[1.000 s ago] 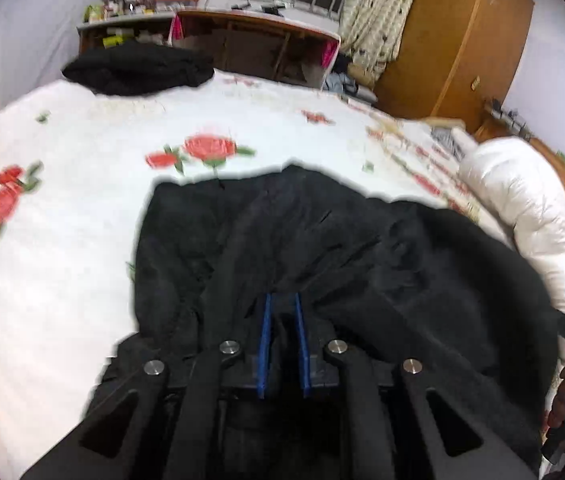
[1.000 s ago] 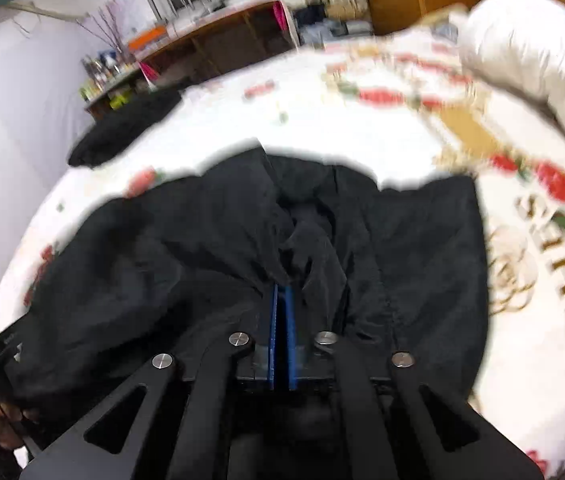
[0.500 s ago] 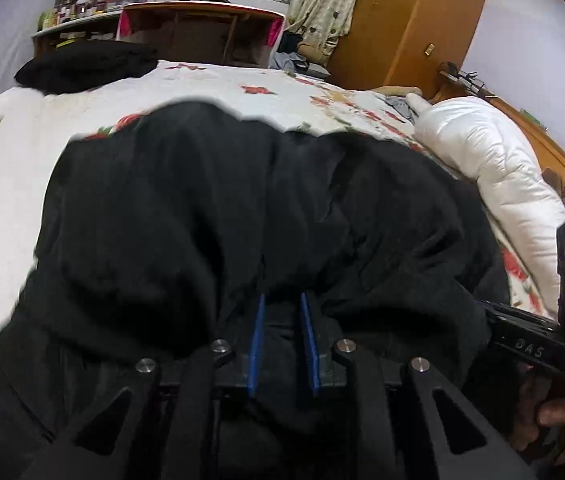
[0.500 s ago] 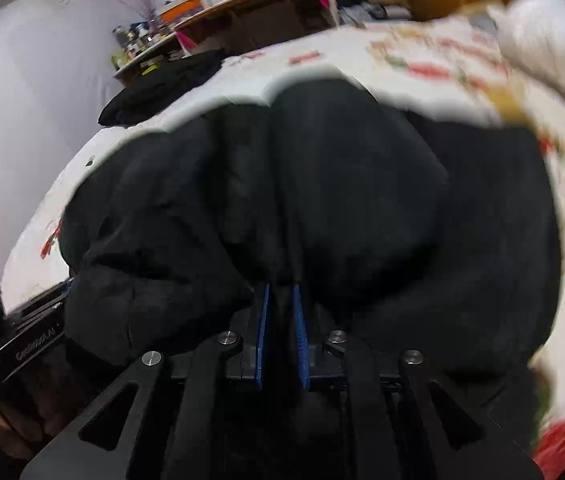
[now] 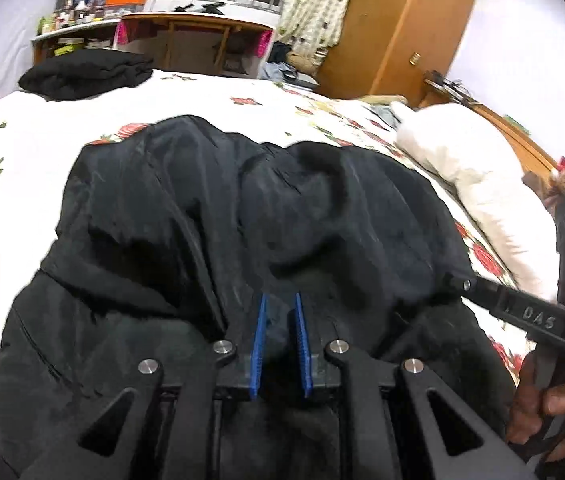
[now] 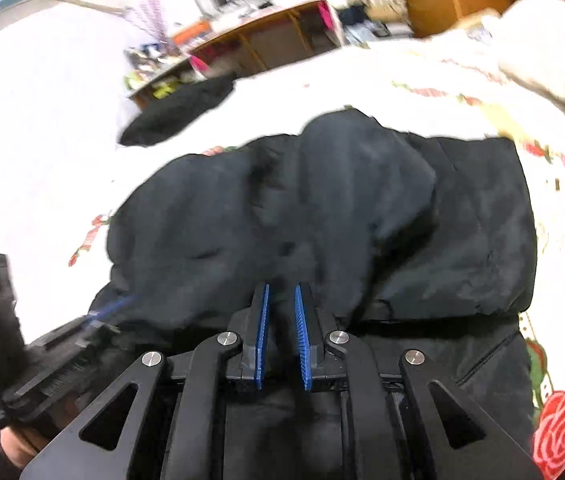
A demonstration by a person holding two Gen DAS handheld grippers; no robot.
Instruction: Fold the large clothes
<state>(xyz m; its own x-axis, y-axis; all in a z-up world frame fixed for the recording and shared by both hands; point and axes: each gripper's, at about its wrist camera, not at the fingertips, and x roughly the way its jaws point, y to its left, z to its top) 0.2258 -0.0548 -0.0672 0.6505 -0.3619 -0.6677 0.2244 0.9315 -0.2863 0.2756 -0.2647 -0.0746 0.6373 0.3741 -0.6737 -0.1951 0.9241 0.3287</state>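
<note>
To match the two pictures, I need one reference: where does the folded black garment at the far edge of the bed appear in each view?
Left wrist view: the folded black garment lies upper left, on the rose bedsheet, below the shelf.
Right wrist view: it lies upper left of centre, blurred, beyond the black jacket.
Shared landmark: the wooden desk behind it.

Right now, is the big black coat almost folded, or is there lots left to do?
About halfway, I think. Done: the black coat has one part doubled over onto the rest, on the rose bedspread. In hand: the left hand-held gripper and right hand-held gripper sit at the near edge, blue pads slightly apart. Left: flattening the puffy bundle, maybe another fold.
</note>
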